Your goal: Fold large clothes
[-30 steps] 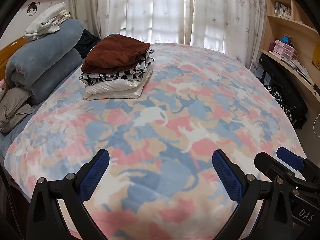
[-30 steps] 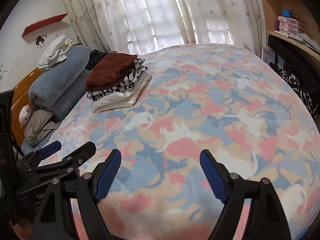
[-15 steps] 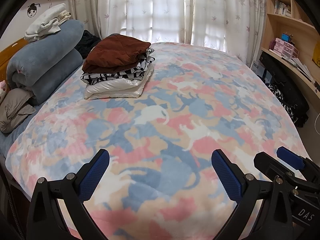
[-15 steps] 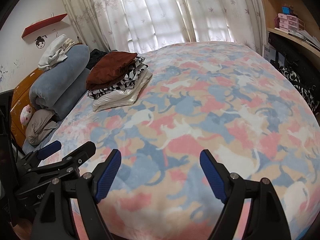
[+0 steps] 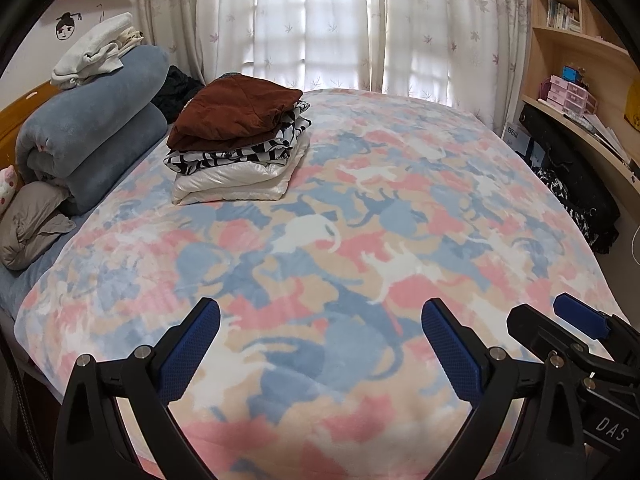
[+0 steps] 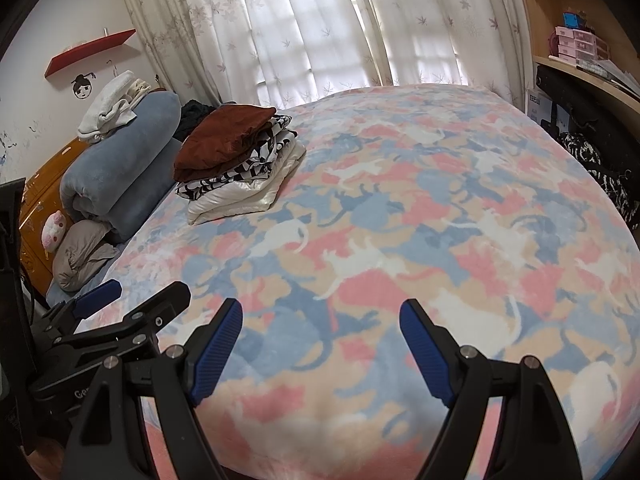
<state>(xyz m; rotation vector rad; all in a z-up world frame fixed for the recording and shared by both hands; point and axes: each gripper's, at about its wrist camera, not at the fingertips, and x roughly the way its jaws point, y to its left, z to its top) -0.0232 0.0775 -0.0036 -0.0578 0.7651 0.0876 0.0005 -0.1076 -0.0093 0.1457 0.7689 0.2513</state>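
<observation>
Left wrist view first: the left gripper (image 5: 318, 344) hangs over the near end of the bed, blue pads spread wide with nothing between them, which reads as a hand at the ready rather than mid-grab. Below it lies only the cat-print blanket (image 5: 360, 240), flat and smooth. The clothes are well away, a folded stack (image 5: 236, 148) up toward the head of the bed on the left: rust-brown garment on top, a black-and-white patterned one under it, a shiny cream one at the bottom, tidy enough to be finished work parked clear of the open folding space. Its long side seems to run toward the window, folded edges facing the camera. The right gripper (image 5: 576, 332) pokes in at the lower right. Over to the right wrist view: the right gripper (image 6: 320, 340) has its jaws equally far apart, gripping nothing, with the left gripper just beside it at lower left. The stack sits at upper left, next to the rolled blue bedding (image 6: 120, 164). No unfolded garment shows in either view, so the next piece likely has to come from off-camera.
</observation>
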